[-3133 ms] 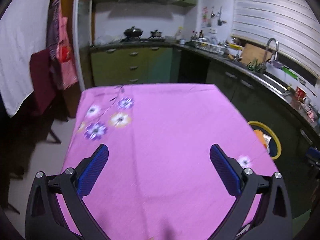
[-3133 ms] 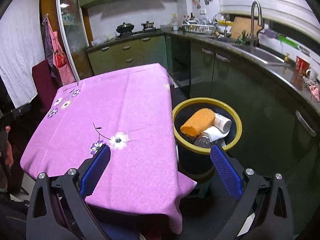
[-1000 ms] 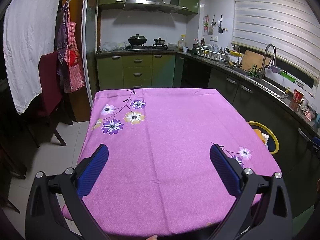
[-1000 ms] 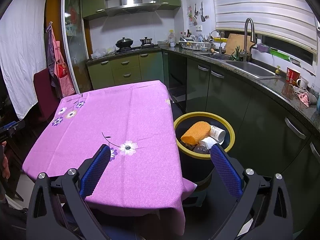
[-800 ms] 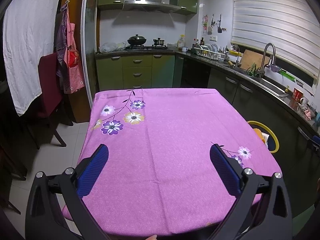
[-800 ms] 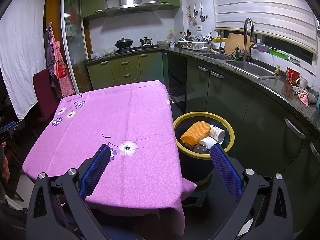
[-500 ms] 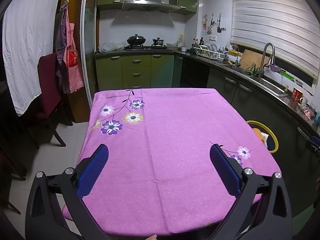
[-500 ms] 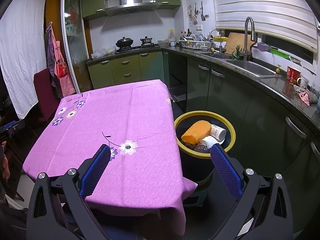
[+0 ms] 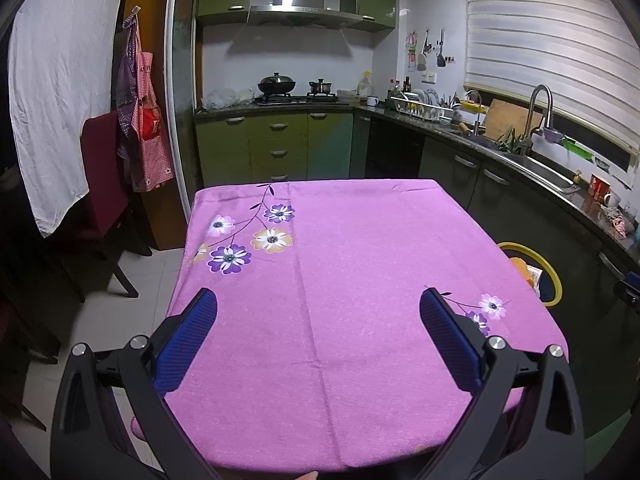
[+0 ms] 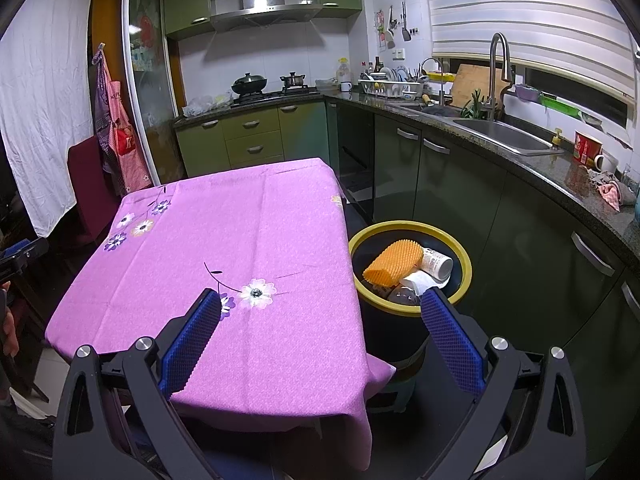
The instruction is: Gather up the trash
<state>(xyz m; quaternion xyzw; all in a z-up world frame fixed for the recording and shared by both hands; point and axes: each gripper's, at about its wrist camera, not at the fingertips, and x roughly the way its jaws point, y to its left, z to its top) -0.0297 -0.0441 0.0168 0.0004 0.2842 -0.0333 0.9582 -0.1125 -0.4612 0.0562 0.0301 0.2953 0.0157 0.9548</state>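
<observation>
A yellow-rimmed black bin (image 10: pixel 464 276) stands on the floor right of the table, holding an orange ridged piece (image 10: pixel 394 262), a white paper cup (image 10: pixel 438 264) and other pale trash. In the left wrist view only the bin's rim (image 9: pixel 554 280) shows past the table's right edge. My left gripper (image 9: pixel 318 300) is open above the near part of the pink flowered tablecloth (image 9: pixel 340 280), nothing between its fingers. My right gripper (image 10: pixel 320 300) is open too, held over the table's near right corner (image 10: pixel 352 360), its right finger in front of the bin.
Dark green kitchen cabinets and a counter with a sink (image 10: pixel 500 136) run along the right wall. A stove with pots (image 10: pixel 272 88) is at the back. A dark red chair (image 9: pixel 104 184) and hanging aprons (image 9: pixel 140 132) stand left of the table.
Both grippers have drawn back and risen since three seconds ago, so more of the table and kitchen shows. Over the last second the views barely shift. Both stay open.
</observation>
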